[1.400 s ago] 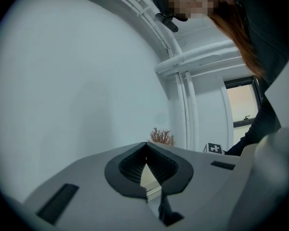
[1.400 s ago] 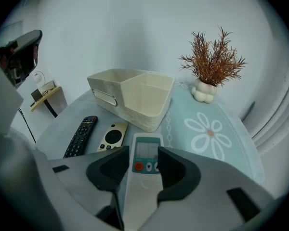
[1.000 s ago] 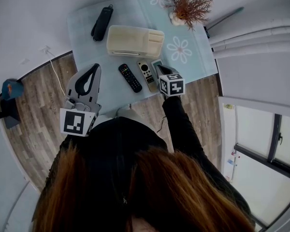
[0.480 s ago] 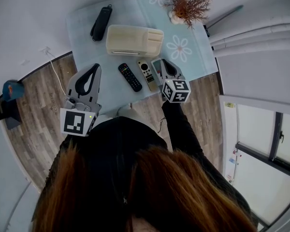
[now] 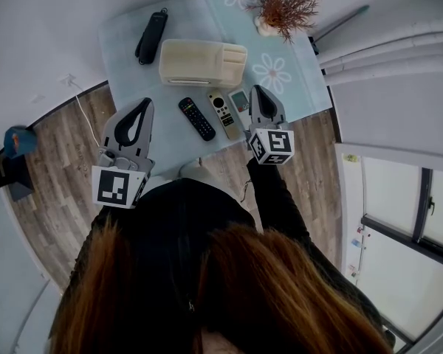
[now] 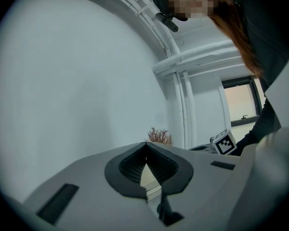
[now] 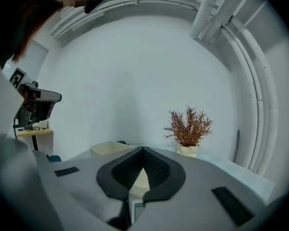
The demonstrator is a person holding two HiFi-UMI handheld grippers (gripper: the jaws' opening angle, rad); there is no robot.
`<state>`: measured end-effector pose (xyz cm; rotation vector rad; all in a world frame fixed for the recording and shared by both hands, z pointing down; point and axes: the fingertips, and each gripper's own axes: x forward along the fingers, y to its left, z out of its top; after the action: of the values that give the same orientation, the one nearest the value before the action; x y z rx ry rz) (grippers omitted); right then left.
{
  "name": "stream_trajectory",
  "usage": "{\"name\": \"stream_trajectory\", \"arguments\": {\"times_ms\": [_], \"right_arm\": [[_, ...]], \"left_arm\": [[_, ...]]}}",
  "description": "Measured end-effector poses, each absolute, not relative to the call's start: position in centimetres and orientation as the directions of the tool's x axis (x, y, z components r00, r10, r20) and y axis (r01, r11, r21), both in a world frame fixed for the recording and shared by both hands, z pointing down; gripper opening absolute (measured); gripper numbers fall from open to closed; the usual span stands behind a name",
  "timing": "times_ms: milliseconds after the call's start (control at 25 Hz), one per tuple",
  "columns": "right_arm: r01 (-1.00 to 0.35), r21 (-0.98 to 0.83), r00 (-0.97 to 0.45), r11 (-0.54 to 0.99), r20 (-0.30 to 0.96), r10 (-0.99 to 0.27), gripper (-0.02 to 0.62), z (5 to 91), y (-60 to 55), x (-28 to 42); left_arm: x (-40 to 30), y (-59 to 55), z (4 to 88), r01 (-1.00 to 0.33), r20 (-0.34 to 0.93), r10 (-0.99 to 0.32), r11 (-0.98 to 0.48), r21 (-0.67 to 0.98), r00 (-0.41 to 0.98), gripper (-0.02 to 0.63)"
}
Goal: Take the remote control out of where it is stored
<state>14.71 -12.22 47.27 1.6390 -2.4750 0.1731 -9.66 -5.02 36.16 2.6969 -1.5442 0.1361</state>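
Fingers (image 7: 159,170) of the right gripper (image 5: 256,93) are pressing together tip to tip with nothing between them, and the gripper is hovering clear of the table (image 5: 303,87). The left gripper (image 5: 143,103) is likewise clenched on nothing, its fingers (image 6: 161,166) meeting at the tips, and it is hanging by the table's near edge.

Three remotes are lying out on the table, between the fingers and the storage box (image 5: 203,63). A small pale remote control (image 5: 240,100) is lying just beside the right fingers. A gold remote (image 5: 223,113) is lying next to it, and a black remote (image 5: 197,118) further toward the left fingers. Whether the box is holding anything more cannot be told from above.

Hazards, as judged from this layout:
- Descending with the fingers clenched is risking a push rather than a grasp. The small pale remote control is lying close to the near edge, and a strike is likely sending it toward the floor (image 5: 59,161).
- The remotes are lying close together, so widely spread fingers are risking a nudge on the gold remote while closing on its neighbour.
- The dried plant (image 5: 284,7), beyond the right fingers, is looking light and top-heavy. A wide swing toward the box is risking a tip-over.
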Motion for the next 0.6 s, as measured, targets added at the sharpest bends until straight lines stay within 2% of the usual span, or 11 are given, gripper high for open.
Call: {"name": "stream_trajectory", "arguments": {"times_ms": [600], "right_arm": [[-0.876, 0.116, -0.461, 0.468, 0.08, -0.884, 0.015, 38.4, -8.7, 11.1]], "left_arm": [[-9.2, -5.7, 35.6, -0.857, 0.072, -0.855, -0.515, -0.016, 0.513, 0.006]]}}
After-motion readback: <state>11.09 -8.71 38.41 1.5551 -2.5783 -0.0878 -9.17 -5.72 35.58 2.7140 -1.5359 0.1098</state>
